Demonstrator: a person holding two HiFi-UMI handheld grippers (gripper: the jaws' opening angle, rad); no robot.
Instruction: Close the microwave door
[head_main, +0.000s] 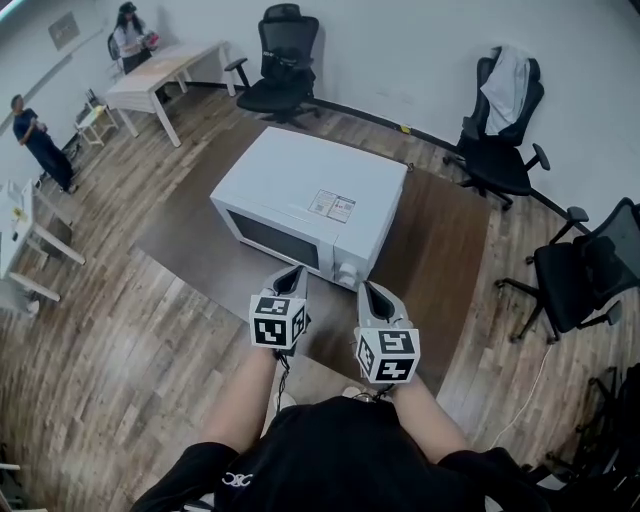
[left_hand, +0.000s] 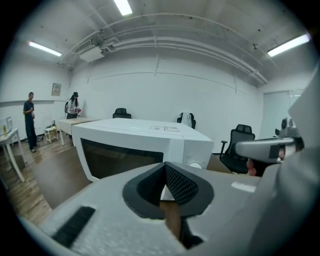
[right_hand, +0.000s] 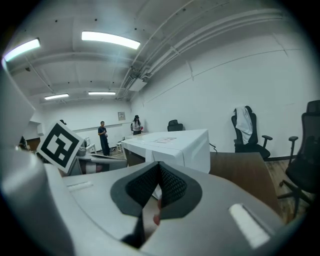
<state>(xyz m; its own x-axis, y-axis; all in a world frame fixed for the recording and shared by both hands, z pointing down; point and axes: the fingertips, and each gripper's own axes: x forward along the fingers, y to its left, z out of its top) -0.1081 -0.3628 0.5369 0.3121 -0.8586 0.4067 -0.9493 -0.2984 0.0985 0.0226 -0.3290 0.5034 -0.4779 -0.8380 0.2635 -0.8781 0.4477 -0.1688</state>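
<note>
The microwave (head_main: 310, 200) is sitting just ahead of both grippers, its door (head_main: 275, 238) lying flush (seemingly shut already); the left gripper (head_main: 292, 272) is facing the door, the right gripper (head_main: 372, 290) the knob (head_main: 347, 272); both are pressed together, empty.

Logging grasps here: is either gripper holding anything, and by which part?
Nothing is held: left gripper and right gripper both have jaws together, empty, short of the microwave.
</note>
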